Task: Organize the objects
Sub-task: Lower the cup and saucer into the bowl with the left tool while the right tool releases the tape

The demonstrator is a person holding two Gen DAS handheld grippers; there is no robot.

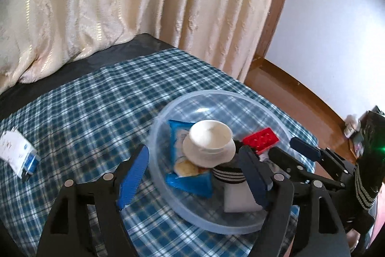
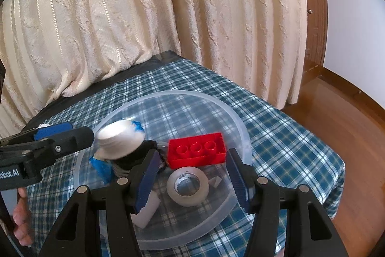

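A clear plastic bowl (image 1: 216,98) on the checked cloth holds a blue snack packet (image 1: 190,184), a white cup (image 1: 209,141), a red brick (image 1: 261,139), a black striped item (image 1: 228,174) and a white block (image 1: 238,199). My left gripper (image 1: 193,151) is open astride the bowl's near rim, with the cup just ahead between its fingertips and no pad pressing on it. My right gripper (image 2: 193,155) hangs open over the bowl (image 2: 240,127), above a tape roll (image 2: 187,187) and just short of the red brick (image 2: 197,151). The left gripper (image 2: 81,130) reaches in from the left beside the cup (image 2: 120,136).
A white and blue box (image 1: 16,155) lies on the cloth at far left. Cream curtains (image 2: 144,16) hang behind the table (image 2: 300,148), whose right edge drops to a wooden floor (image 2: 349,127). A hand (image 2: 20,220) grips the left tool's handle.
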